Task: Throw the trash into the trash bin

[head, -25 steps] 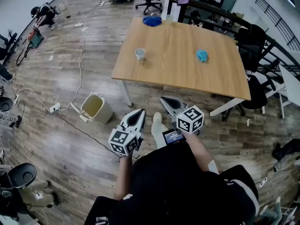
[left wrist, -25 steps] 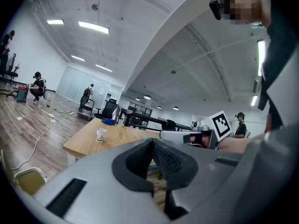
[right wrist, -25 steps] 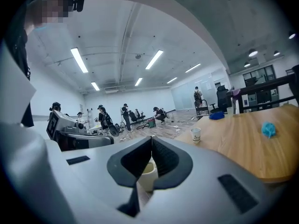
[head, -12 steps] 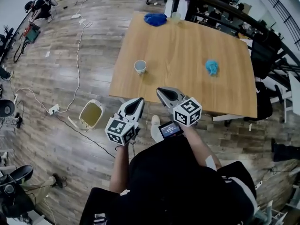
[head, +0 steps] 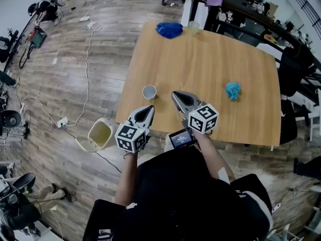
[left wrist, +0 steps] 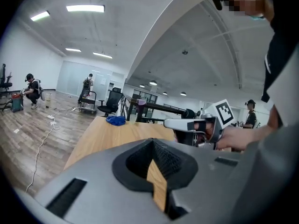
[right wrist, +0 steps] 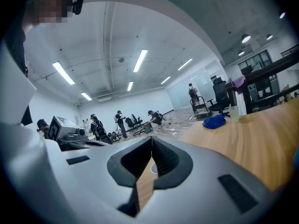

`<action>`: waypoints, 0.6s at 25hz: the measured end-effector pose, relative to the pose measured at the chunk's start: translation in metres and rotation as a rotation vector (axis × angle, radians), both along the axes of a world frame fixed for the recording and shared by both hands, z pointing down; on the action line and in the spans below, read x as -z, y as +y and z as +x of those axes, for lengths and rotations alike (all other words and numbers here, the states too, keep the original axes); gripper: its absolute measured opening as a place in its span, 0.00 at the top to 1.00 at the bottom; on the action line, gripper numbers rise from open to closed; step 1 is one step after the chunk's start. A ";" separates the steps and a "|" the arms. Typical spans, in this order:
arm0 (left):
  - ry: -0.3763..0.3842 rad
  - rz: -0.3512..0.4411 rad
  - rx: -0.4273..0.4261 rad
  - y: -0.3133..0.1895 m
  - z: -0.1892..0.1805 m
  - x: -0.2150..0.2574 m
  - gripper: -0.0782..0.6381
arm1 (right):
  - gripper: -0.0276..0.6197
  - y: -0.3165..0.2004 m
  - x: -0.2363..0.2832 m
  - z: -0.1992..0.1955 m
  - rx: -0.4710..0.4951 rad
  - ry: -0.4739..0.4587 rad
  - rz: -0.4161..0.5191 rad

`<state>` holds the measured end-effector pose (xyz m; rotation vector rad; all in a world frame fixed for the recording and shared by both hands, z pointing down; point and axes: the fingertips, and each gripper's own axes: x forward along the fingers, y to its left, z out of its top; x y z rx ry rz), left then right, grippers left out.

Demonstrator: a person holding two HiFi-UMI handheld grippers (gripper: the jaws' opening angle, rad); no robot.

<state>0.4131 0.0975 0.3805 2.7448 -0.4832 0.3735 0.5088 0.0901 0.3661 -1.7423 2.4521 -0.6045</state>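
Cup: white paper cup (head: 149, 92) upright on wooden desk (head: 200, 59), mouth up.
Bin: beige plastic trash bin (head: 100, 134) on floor, mouth up.
Grippers: left gripper (head: 148, 109) and right gripper (head: 176, 94) closed, empty.

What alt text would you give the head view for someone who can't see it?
Seen from above, a person holds the left gripper and right gripper, both shut, at the near edge of a wooden table bearing a paper cup and a crumpled blue wad. A trash bin sits on the floor to the left.
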 end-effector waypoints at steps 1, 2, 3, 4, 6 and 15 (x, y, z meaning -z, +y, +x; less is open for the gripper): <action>-0.015 -0.011 -0.005 -0.005 0.004 -0.004 0.89 | 0.96 -0.008 -0.002 0.006 -0.011 -0.008 -0.006; -0.027 -0.027 -0.008 -0.011 0.008 -0.008 0.89 | 0.96 -0.015 -0.003 0.010 -0.020 -0.016 -0.008; -0.036 -0.044 -0.008 -0.017 0.010 -0.013 0.89 | 0.96 -0.021 -0.003 0.011 -0.025 -0.025 -0.005; -0.045 -0.059 -0.006 -0.022 0.011 -0.018 0.89 | 0.96 -0.025 -0.003 0.012 -0.026 -0.033 -0.003; -0.078 -0.072 -0.012 -0.029 0.013 -0.031 0.89 | 0.96 -0.029 -0.009 0.012 -0.036 -0.042 -0.010; -0.228 -0.039 -0.141 -0.056 0.030 -0.067 0.77 | 0.96 -0.046 -0.015 0.029 -0.127 -0.067 -0.017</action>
